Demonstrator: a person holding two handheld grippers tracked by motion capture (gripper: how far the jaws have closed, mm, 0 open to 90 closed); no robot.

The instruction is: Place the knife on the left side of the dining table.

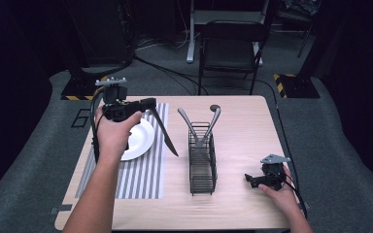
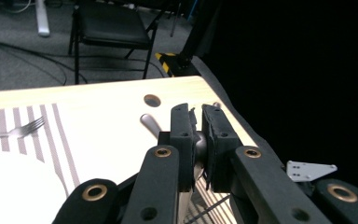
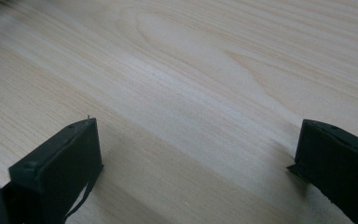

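My left gripper [image 1: 148, 103] hovers over the far rim of a white plate [image 1: 143, 141], shut on the handle of a table knife [image 1: 165, 134]. The knife's dark blade slants down and right toward a black wire basket [image 1: 202, 167]. In the left gripper view the jaws of that gripper [image 2: 198, 114] press on the grey metal handle [image 2: 199, 149]. Two grey utensils [image 1: 190, 124] lean out of the basket in a V. My right gripper [image 1: 249, 180] rests low on the table's near right, and in the right gripper view it [image 3: 196, 135] stands wide open over bare wood.
The plate lies on a grey-striped placemat [image 1: 143, 177] on the left half of the wooden table [image 1: 243, 131]. A fork [image 2: 24, 129] lies on the mat's far end. A small round hole [image 2: 152, 100] sits near the far edge. A black chair [image 1: 230, 46] stands beyond the table.
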